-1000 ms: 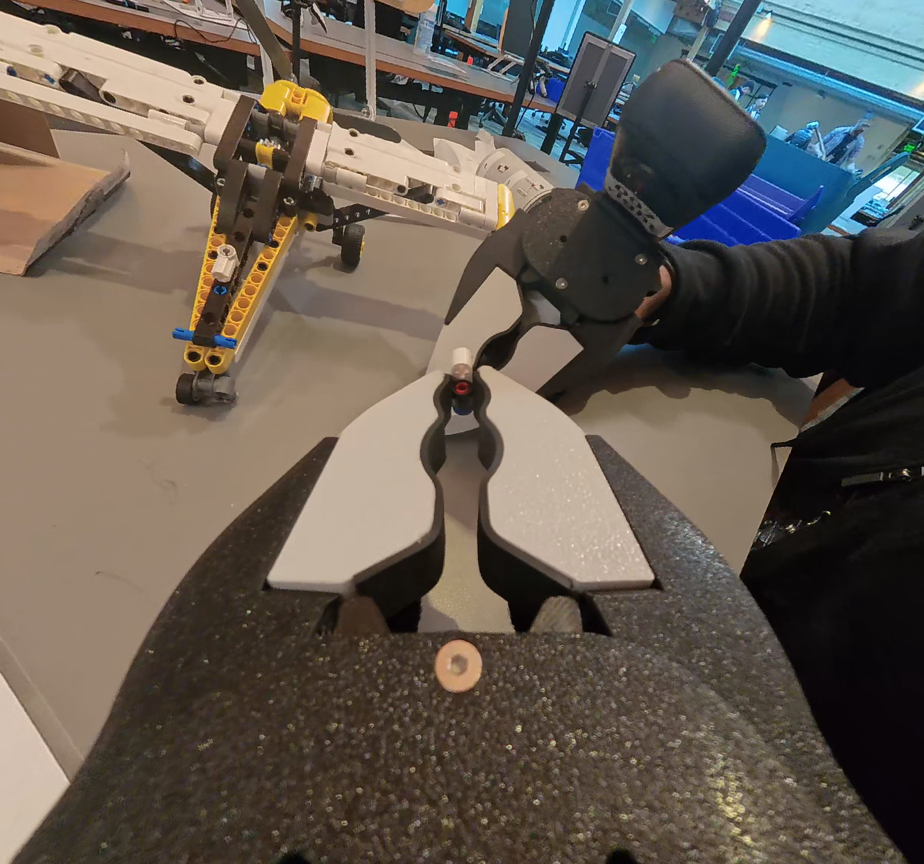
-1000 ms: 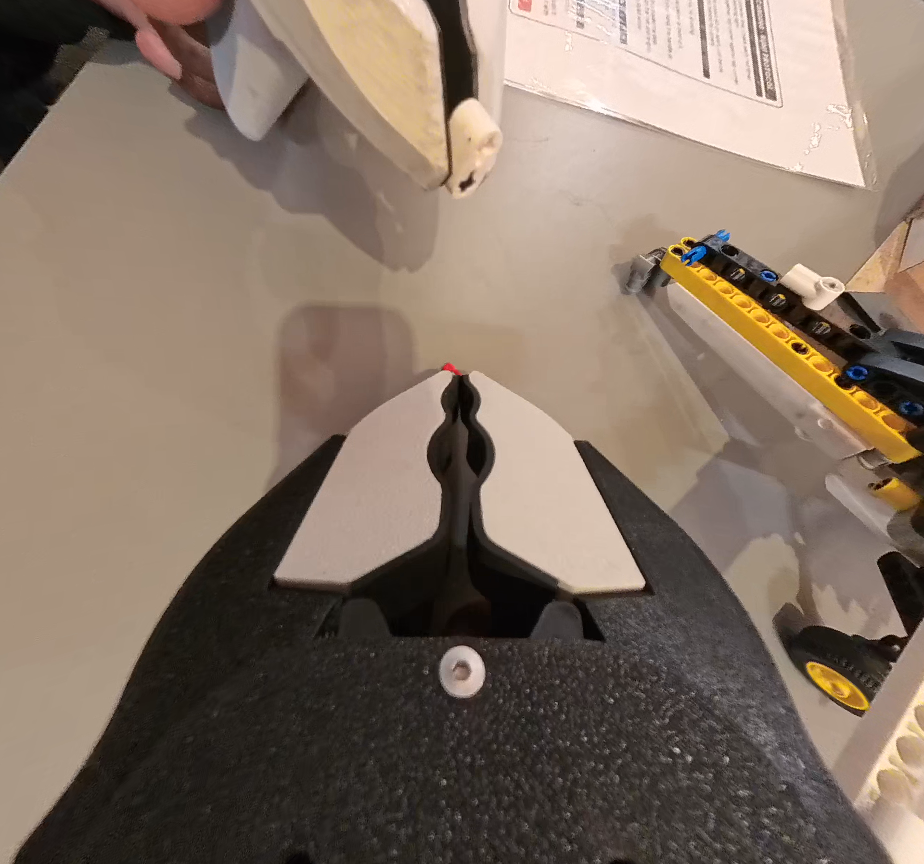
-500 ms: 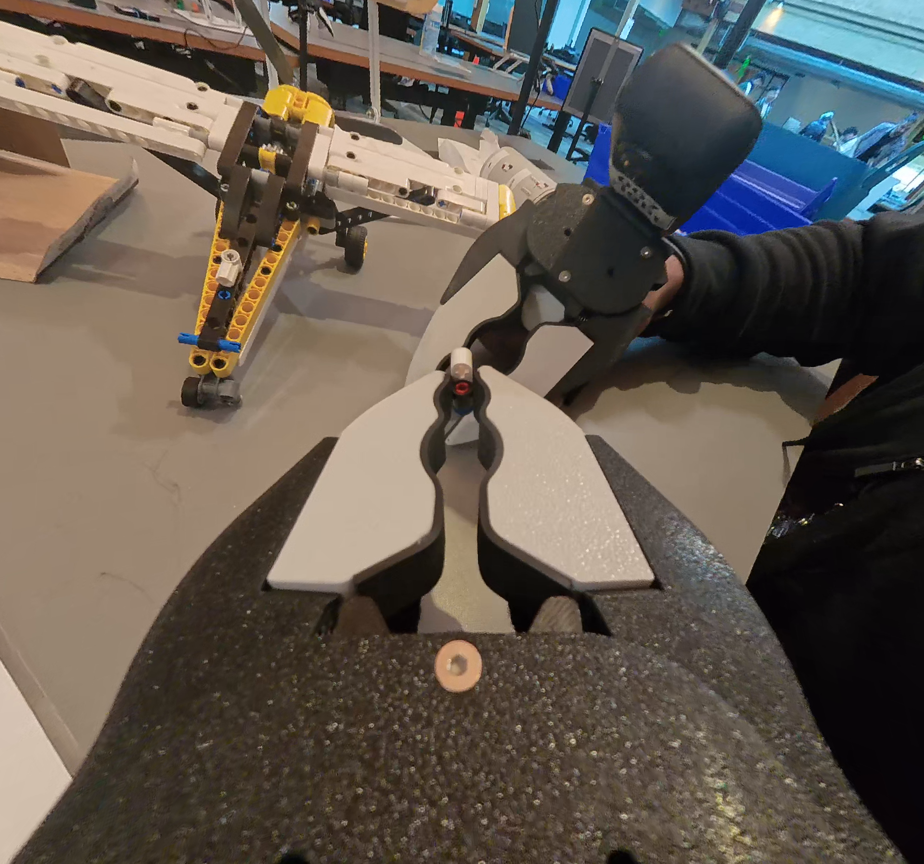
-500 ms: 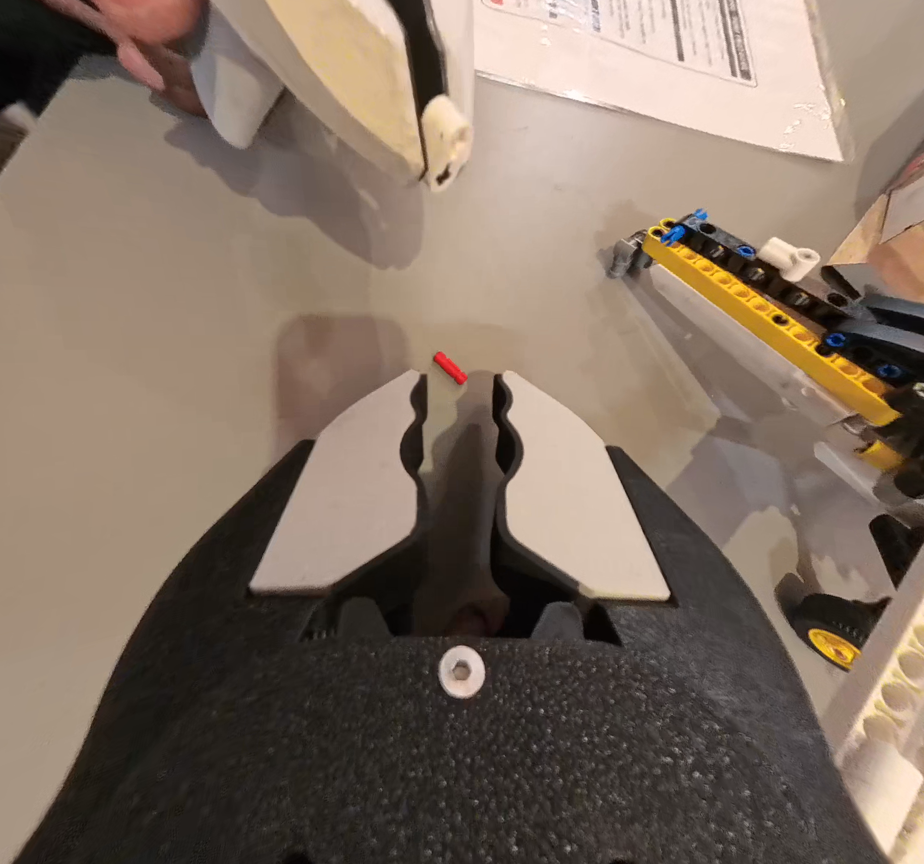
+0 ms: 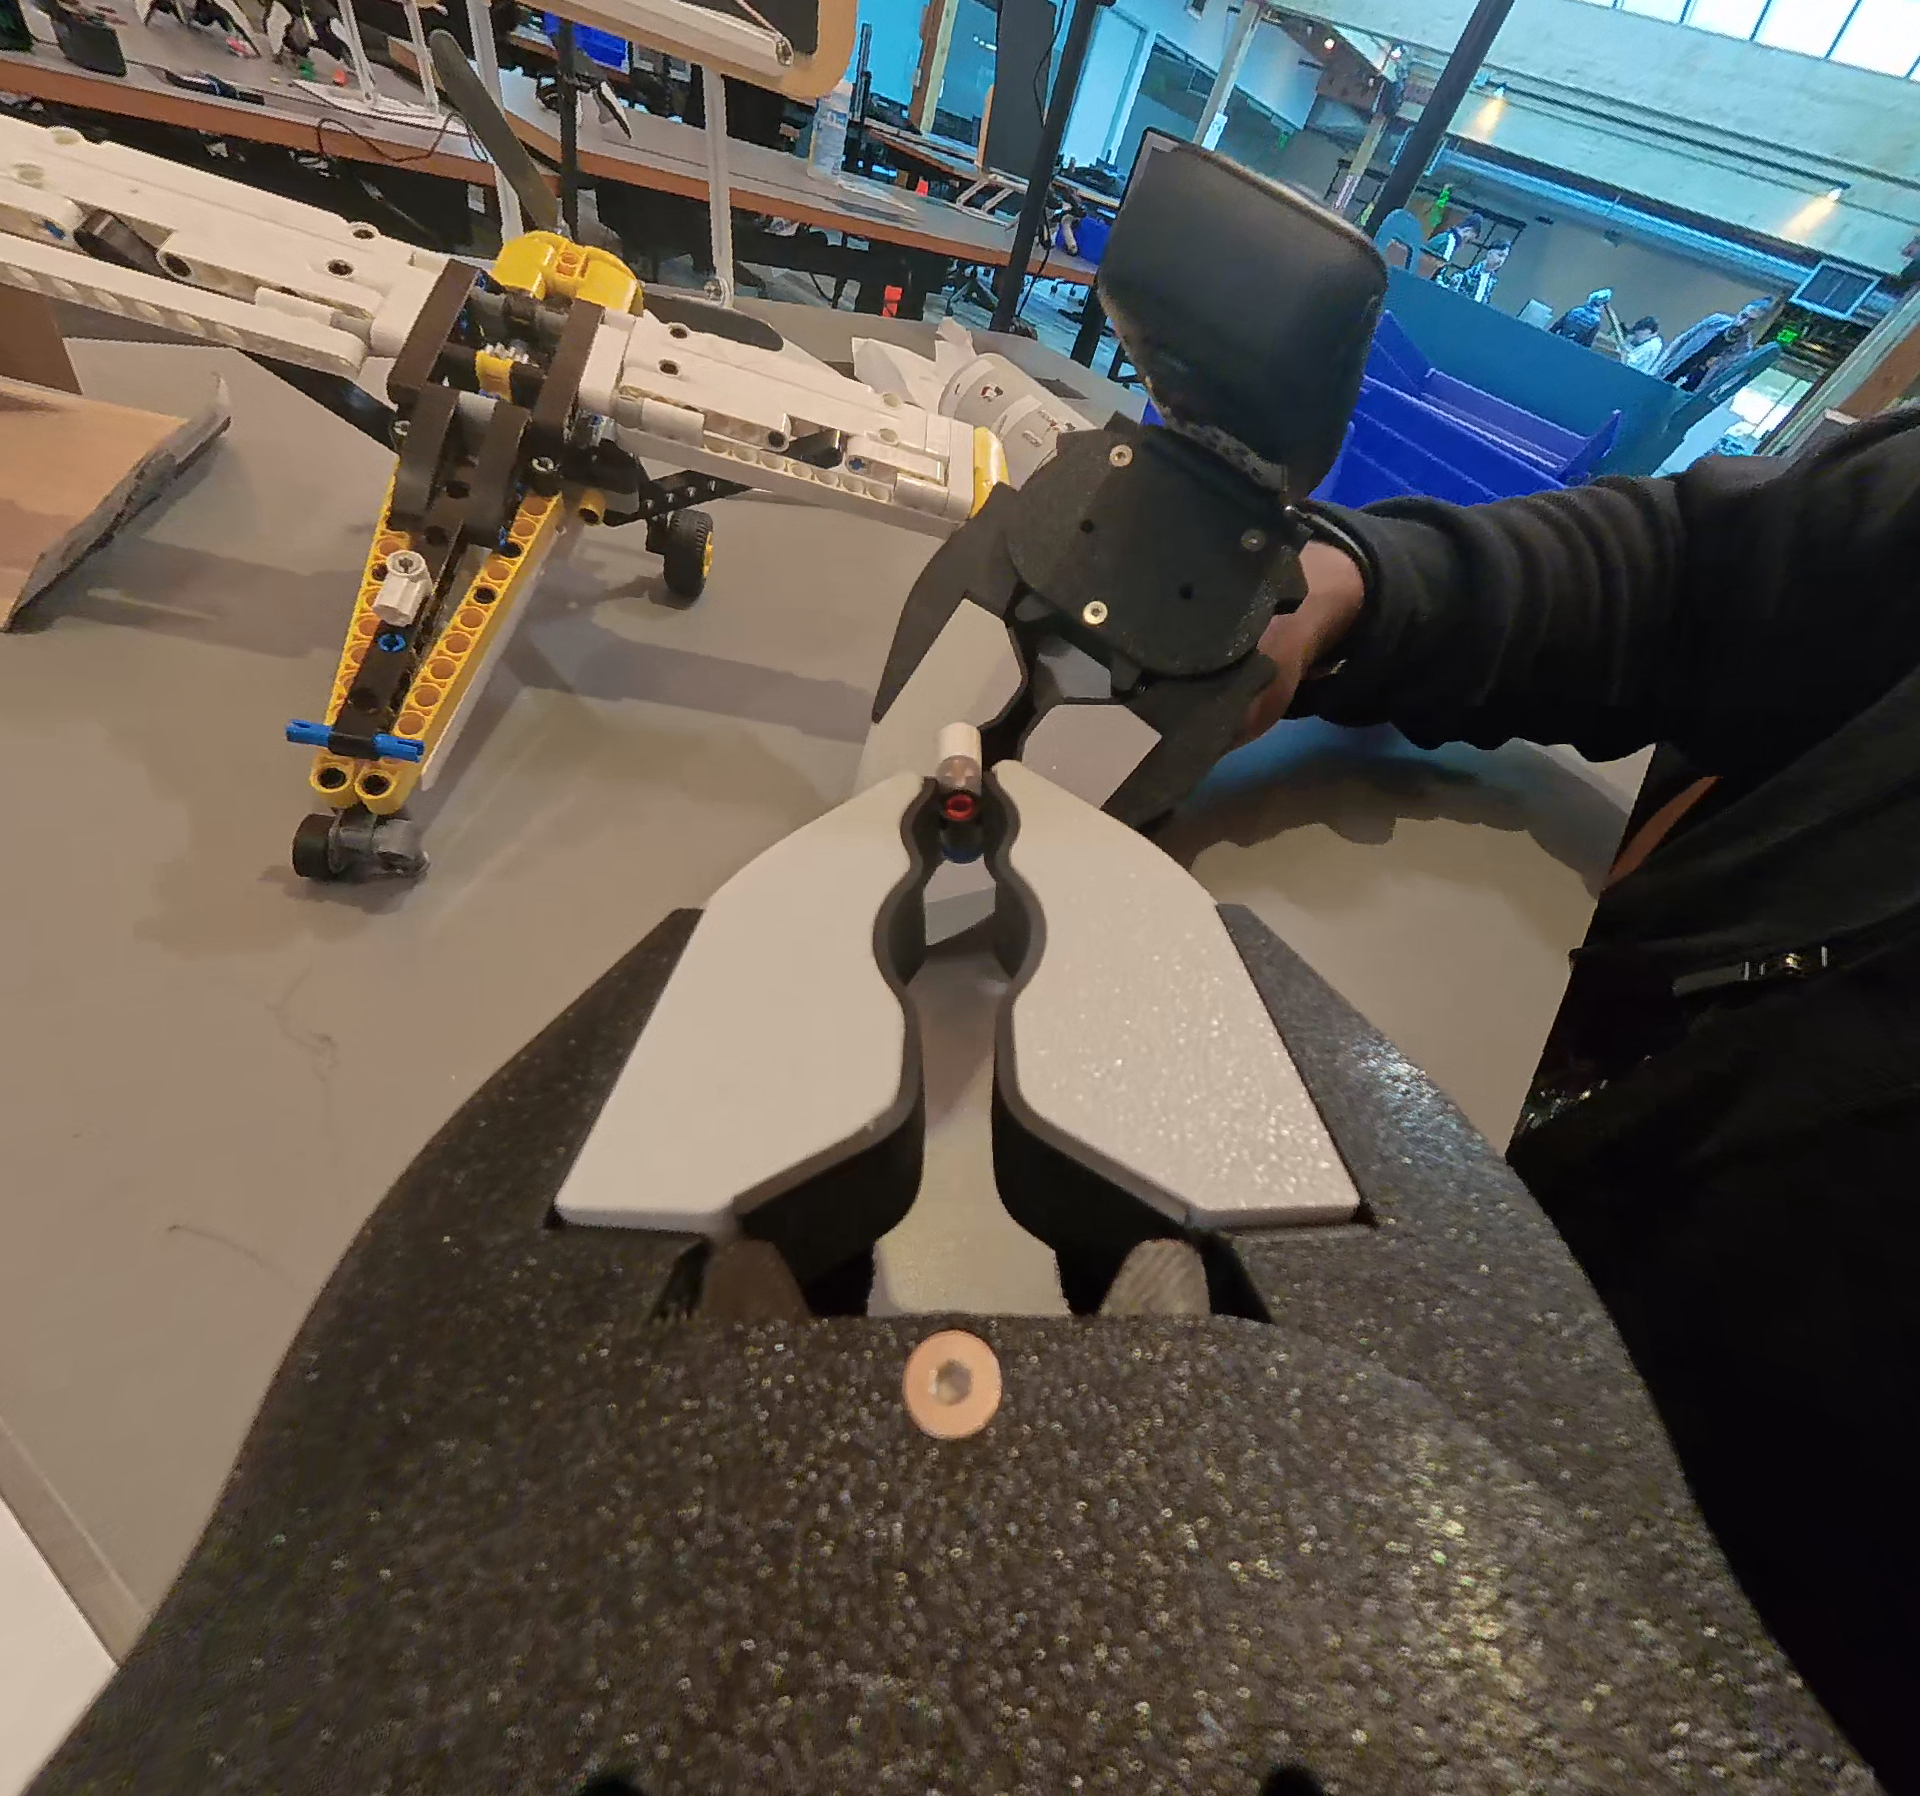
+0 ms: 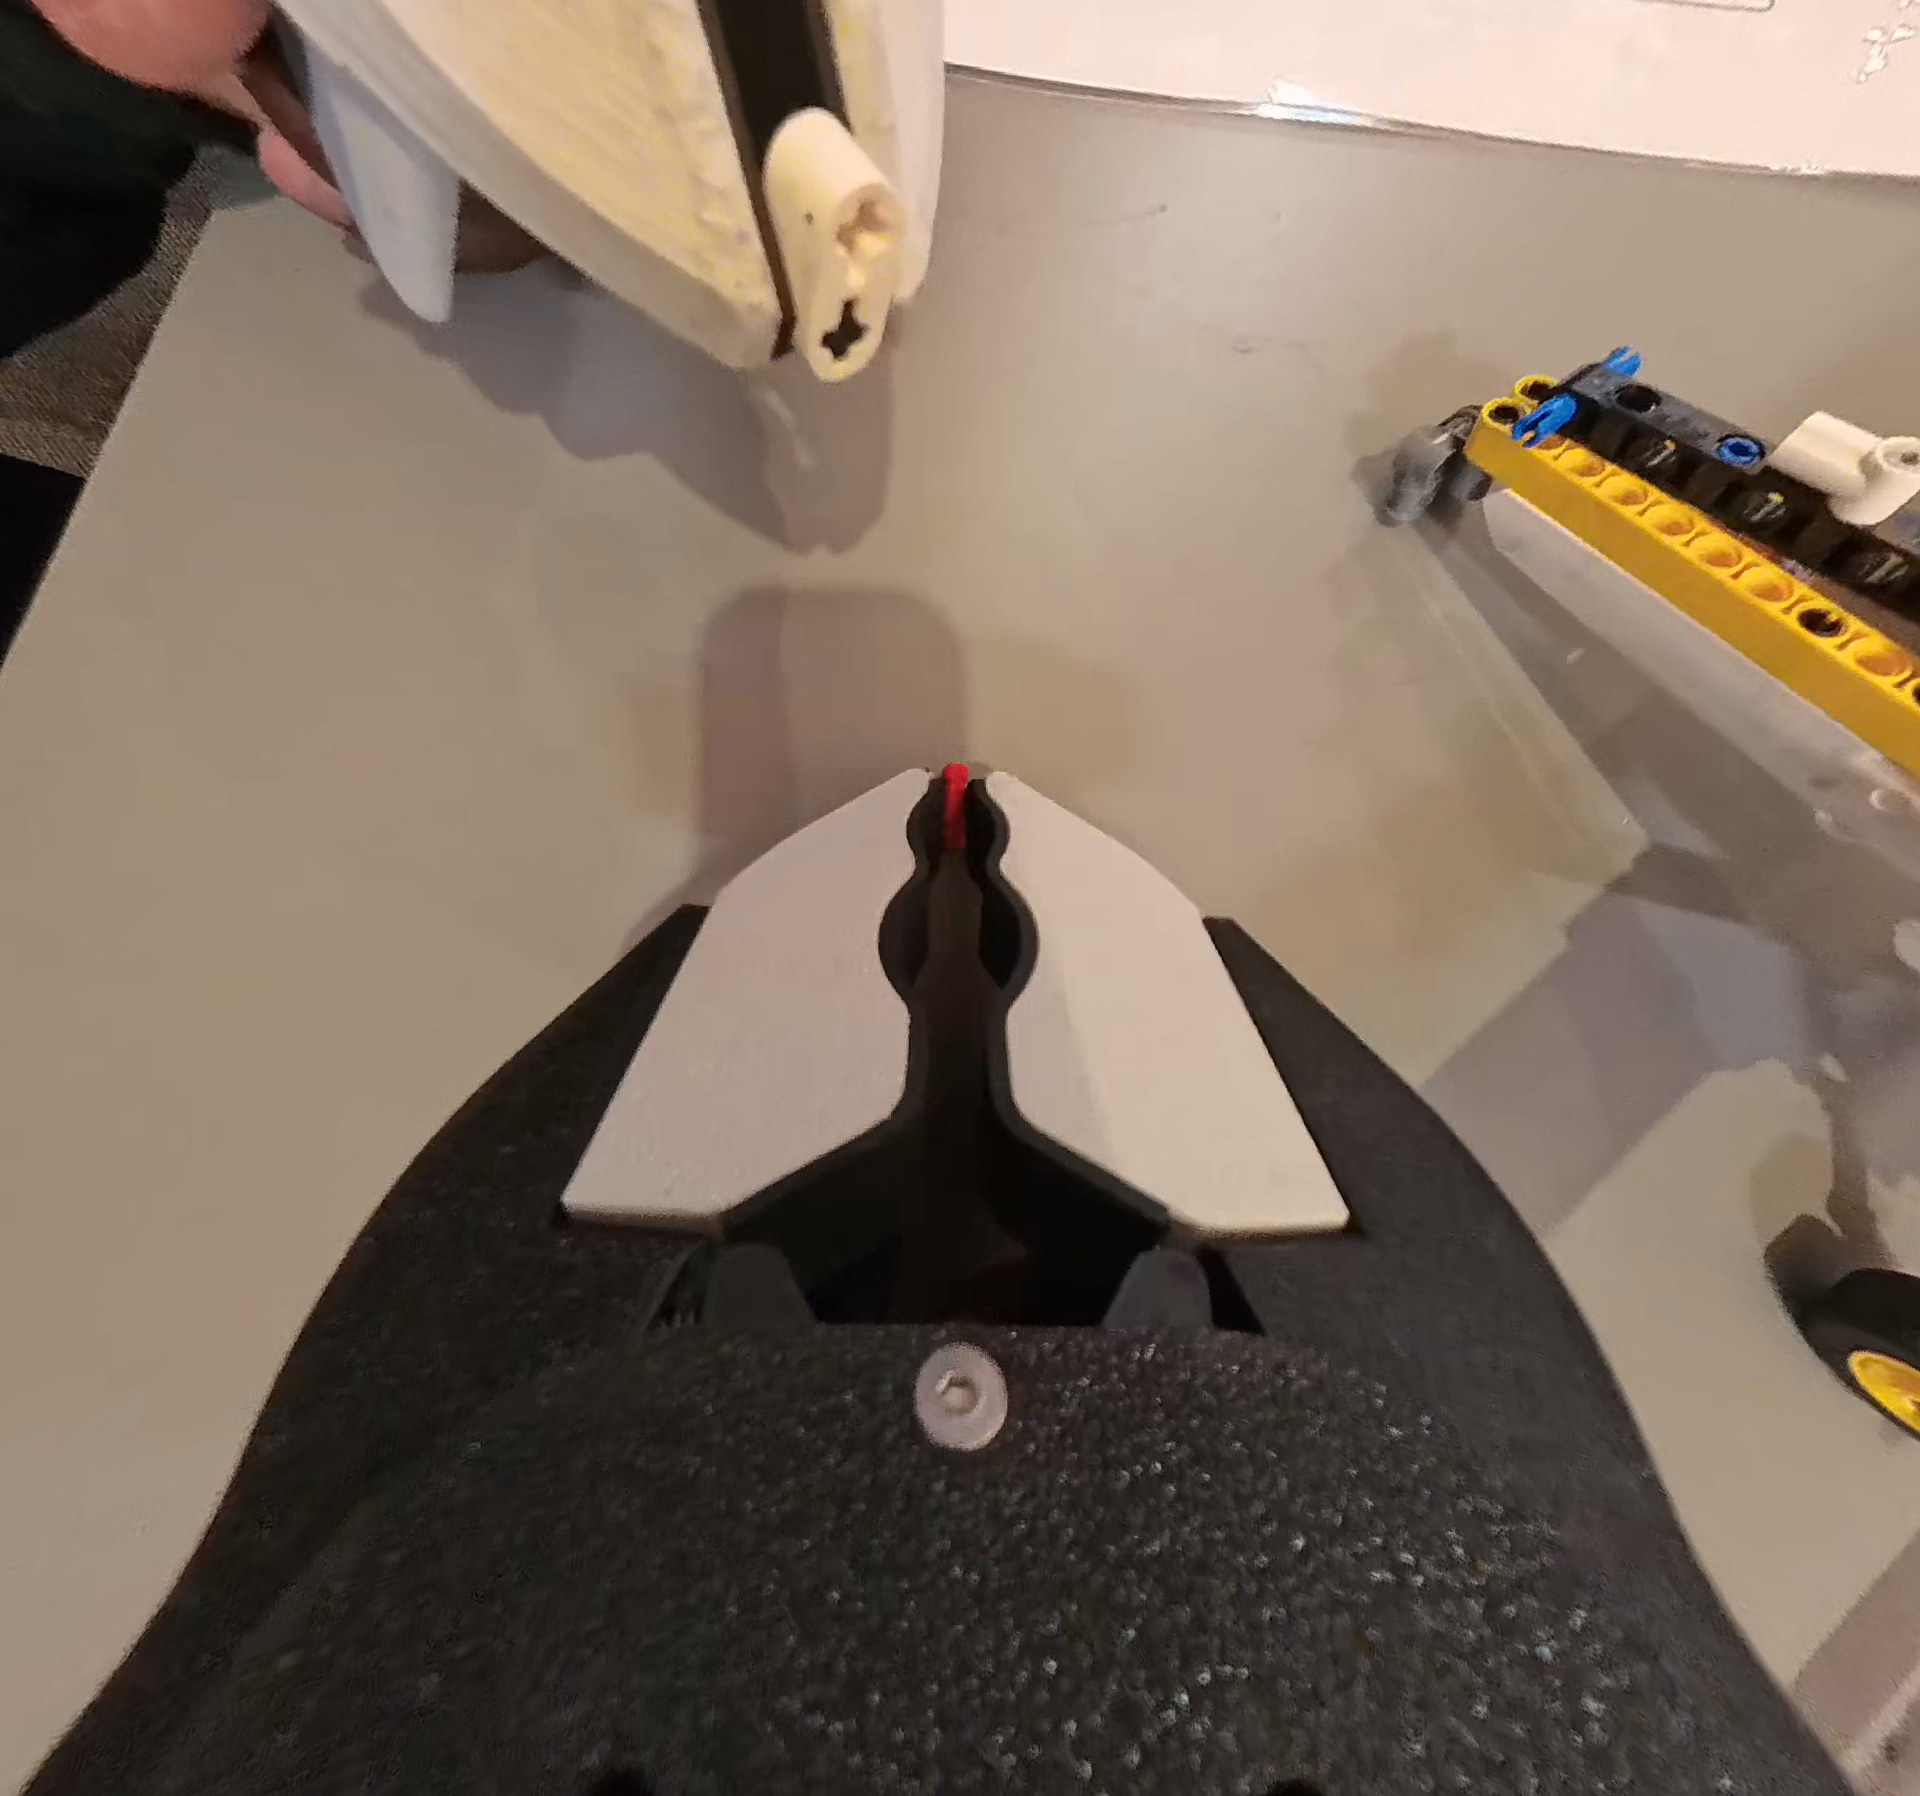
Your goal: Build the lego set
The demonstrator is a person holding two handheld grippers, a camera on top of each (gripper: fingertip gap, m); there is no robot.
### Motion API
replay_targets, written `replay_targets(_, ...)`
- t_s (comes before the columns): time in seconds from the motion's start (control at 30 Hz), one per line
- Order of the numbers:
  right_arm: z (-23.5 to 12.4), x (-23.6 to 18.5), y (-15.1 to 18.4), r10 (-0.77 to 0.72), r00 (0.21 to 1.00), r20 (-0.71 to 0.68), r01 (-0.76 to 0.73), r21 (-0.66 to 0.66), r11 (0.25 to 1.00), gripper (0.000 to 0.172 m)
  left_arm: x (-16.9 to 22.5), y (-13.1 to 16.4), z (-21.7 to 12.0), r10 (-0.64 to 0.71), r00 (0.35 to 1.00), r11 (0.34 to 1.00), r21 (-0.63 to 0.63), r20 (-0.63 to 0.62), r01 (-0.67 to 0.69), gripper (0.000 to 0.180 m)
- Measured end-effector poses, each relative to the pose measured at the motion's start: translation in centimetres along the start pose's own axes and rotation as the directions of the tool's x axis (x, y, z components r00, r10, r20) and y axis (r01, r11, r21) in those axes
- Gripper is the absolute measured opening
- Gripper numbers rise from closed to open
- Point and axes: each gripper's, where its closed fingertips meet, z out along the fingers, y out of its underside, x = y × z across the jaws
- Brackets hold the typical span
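Left tool [image 5: 958,782] pinches a white connector [image 5: 957,757], right tool [image 6: 954,790] a half-hidden red pin [image 6: 953,811]

left claw [image 5: 958,790]: closed on small white plastic connector piece [image 5: 957,755], held above grey tabletop [image 5: 208,1019] | right claw [image 6: 954,790]: closed on thin red plastic pin [image 6: 953,811], opposite left claw | yellow-black-white brick-built model aircraft [image 5: 499,458]: stood on tabletop, left of left claw | laminated white paper sheet [image 6: 1455,11]: laid on tabletop beyond right claw
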Motion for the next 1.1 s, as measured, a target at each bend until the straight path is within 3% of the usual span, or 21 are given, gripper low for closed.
replay_targets(0.23, -0.3, 0.1, 0.1, 0.026, 0.999, -0.036, -0.025, 0.02, 0.999, 0.005, 0.1, 0.2, 0.1, 0.004, 1.0, 1.0, -0.015, 0.0, -0.004, 0.007)
replay_targets(0.3, -0.4, 0.1, 0.2, 0.033, 0.999, -0.036, -0.032, 0.018, 0.999, 0.017, 0.1, 0.2, 0.1, 0.005, 1.0, 1.0, -0.019, 0.002, -0.005, 0.007)
replay_targets(0.4, -0.4, 0.1, 0.3, 0.048, 0.999, -0.022, -0.048, 0.021, 0.999, 0.021, 0.1, 0.3, 0.2, 0.006, 1.0, 1.0, -0.026, 0.003, -0.006, 0.007)
replay_targets(0.63, -0.3, 0.2, 0.3, 0.081, 0.997, 0.013, -0.081, 0.015, 0.997, 0.022, 0.1, 0.4, 0.2, 0.008, 1.0, 0.999, -0.039, 0.006, -0.008, 0.007)
replay_targets(0.73, -0.2, 0.5, 0.3, 0.098, 0.995, 0.004, -0.098, 0.008, 0.995, 0.013, 0.1, 0.5, 0.3, 0.008, 1.0, 0.999, -0.043, 0.005, -0.008, 0.007)
replay_targets(0.77, -0.2, 0.6, 0.3, 0.09, 0.996, -0.005, -0.09, 0.006, 0.996, 0.004, 0.1, 0.5, 0.3, 0.008, 1.0, 0.999, -0.045, 0.005, -0.008, 0.007)
replay_targets(0.97, -0.4, 0.3, 0.4, 0.049, 0.998, -0.034, -0.049, 0.018, 0.999, 0.003, 0.1, 0.7, 0.3, 0.012, 1.0, 0.998, -0.059, 0.011, -0.011, 0.007)
replay_targets(1.1, -2.4, -0.1, 0.4, -0.08, 0.984, -0.157, 0.098, 0.107, 0.989, 0.003, 0.2, 1.0, 0.5, 0.036, 0.999, 0.996, -0.083, 0.018, -0.034, 0.008)
